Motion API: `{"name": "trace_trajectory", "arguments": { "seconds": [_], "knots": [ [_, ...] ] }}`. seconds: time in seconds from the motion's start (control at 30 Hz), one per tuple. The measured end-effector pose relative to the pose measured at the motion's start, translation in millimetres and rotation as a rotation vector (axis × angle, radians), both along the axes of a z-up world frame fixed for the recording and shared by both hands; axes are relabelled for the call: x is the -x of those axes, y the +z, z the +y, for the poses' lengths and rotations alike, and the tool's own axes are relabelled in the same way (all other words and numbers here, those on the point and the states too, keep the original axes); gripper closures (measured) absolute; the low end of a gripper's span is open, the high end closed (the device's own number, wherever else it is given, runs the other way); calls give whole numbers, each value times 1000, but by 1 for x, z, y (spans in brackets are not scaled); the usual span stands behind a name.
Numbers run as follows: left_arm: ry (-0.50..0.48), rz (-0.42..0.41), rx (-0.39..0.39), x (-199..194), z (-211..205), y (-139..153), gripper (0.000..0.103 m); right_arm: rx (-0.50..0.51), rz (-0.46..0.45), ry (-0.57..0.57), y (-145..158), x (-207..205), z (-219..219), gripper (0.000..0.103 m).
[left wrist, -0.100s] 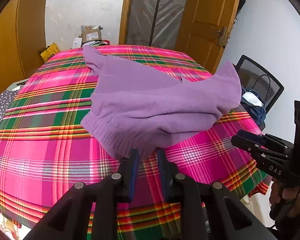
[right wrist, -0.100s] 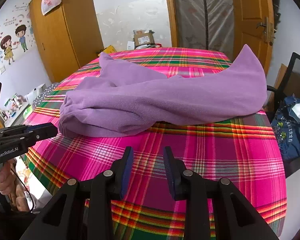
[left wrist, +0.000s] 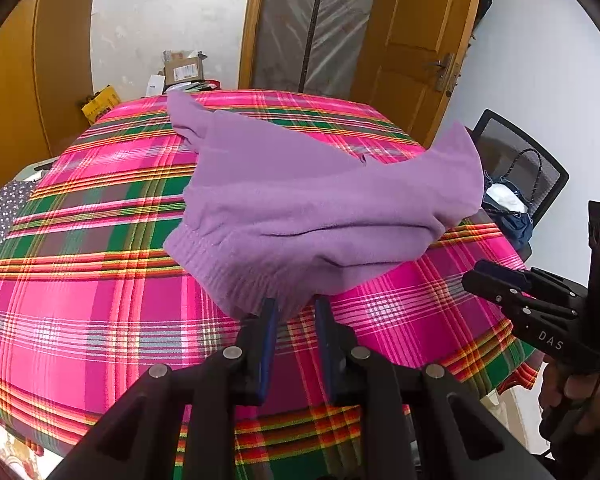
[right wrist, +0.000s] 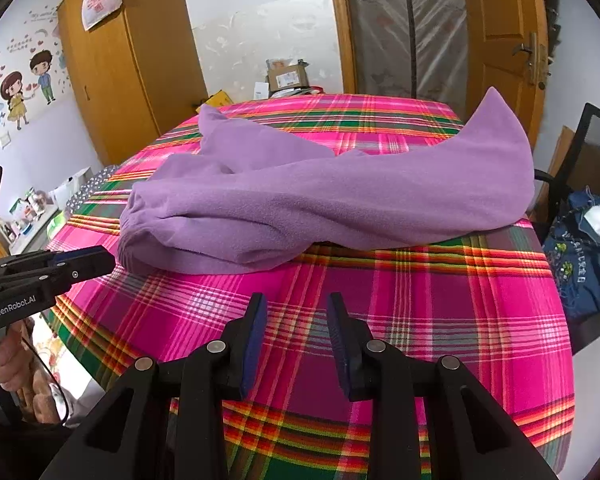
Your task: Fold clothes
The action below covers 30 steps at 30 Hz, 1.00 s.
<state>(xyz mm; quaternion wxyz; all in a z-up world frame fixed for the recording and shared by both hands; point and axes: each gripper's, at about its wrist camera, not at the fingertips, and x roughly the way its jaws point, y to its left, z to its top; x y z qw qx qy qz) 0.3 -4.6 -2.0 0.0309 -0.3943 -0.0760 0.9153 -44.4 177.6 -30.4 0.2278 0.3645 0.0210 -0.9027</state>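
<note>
A plaid-covered surface (right wrist: 420, 300) fills the room before a wooden door. On it our purple garment (right wrist: 340, 208) lies rumpled, no neat fold made yet. Left tool (left wrist: 294, 308) gapes at its ribbed hem near the front edge; right tool (right wrist: 296, 308) hangs released, empty.

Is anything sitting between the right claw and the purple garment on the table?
Nothing visible. Only bare plaid tablecloth lies between the open right claw and the purple garment. The left claw is off to the side, at the garment's ribbed end.
</note>
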Motion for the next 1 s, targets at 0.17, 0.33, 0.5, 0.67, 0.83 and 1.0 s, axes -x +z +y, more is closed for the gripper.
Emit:
{"name": "trace_trajectory", "arguments": {
  "seconds": [0.17, 0.33, 0.5, 0.67, 0.83, 1.0],
  "knots": [
    [-2, 7, 28, -1, 6, 2, 84, -9, -18, -2, 4, 2, 0, 71],
    [20, -6, 27, 1, -5, -1, 84, -17, -11, 0, -1, 0, -7, 71],
    [43, 0, 18, 1, -13, -2, 84, -29, -21, 4, -2, 3, -14, 71],
    [37, -4, 8, 0, -13, -3, 84, -40, -24, 10, -1, 3, -19, 71],
    [43, -22, -11, 3, -13, -3, 84, -48, -24, 14, 1, 2, -22, 71],
    [21, -31, -37, 2, -10, -5, 84, -52, -27, 13, 2, 2, -22, 71]
  ]
}}
